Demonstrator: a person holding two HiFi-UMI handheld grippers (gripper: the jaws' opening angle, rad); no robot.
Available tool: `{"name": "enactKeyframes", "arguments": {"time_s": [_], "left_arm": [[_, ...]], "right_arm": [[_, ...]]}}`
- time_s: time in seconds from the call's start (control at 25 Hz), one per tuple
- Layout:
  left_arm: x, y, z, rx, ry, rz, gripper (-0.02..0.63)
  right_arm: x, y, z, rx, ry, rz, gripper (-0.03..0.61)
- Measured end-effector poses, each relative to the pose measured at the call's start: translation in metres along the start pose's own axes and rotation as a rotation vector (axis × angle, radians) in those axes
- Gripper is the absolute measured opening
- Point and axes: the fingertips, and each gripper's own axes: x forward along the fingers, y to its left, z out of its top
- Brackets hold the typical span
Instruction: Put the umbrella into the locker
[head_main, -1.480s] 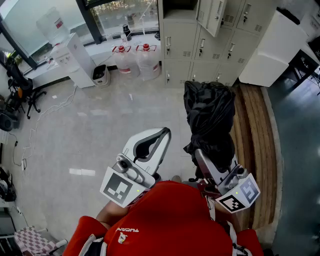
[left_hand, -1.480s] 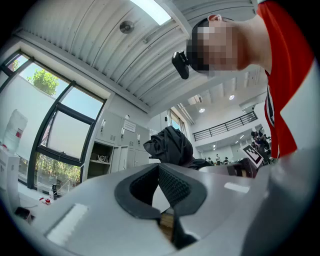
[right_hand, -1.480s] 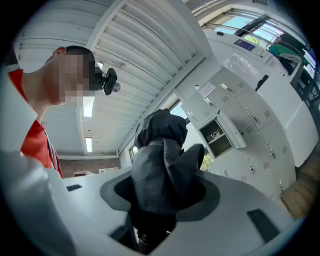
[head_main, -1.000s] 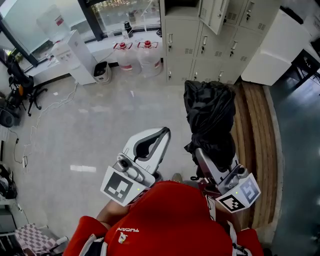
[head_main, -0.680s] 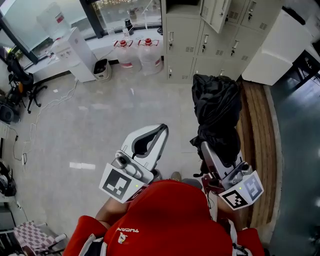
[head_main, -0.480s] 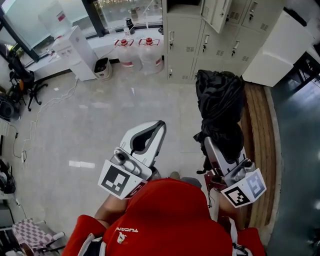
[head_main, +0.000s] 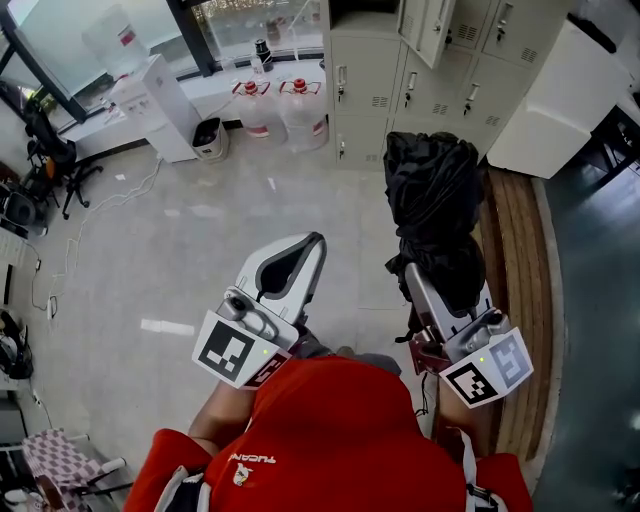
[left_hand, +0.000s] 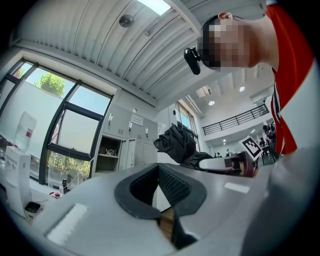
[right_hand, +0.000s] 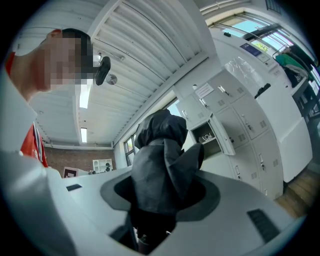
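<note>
The person holds both hands out in front of the chest, pointing roughly level toward the lockers (head_main: 400, 95). The right claw (head_main: 430, 285) pinches the bundled black umbrella (head_main: 432, 200), which juts out ahead of it, short of the lockers. Beside it, the left claw (head_main: 312, 245) is pressed together, empty.
</note>
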Motion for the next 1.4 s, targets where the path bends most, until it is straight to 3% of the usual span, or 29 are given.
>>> {"name": "enactKeyframes", "arguments": {"time_s": [0.56, 0.88, 1.4], "left_arm": [[0.043, 0.052, -0.015, 0.005, -0.019, -0.011, 0.005], [0.088, 0.134, -0.016, 0.039, -0.027, -0.009, 0.005], [0.149, 0.253, -0.012, 0.051, -0.064, -0.072, 0.005]], "right_arm": [[0.046, -0.029, -0.001, -0.047, 0.005, -0.015, 0.199], [0.126, -0.061, 0.003, -0.051, -0.008, -0.029, 0.199], [0.246, -0.097, 0.004, -0.081, -0.024, -0.083, 0.199]]}}
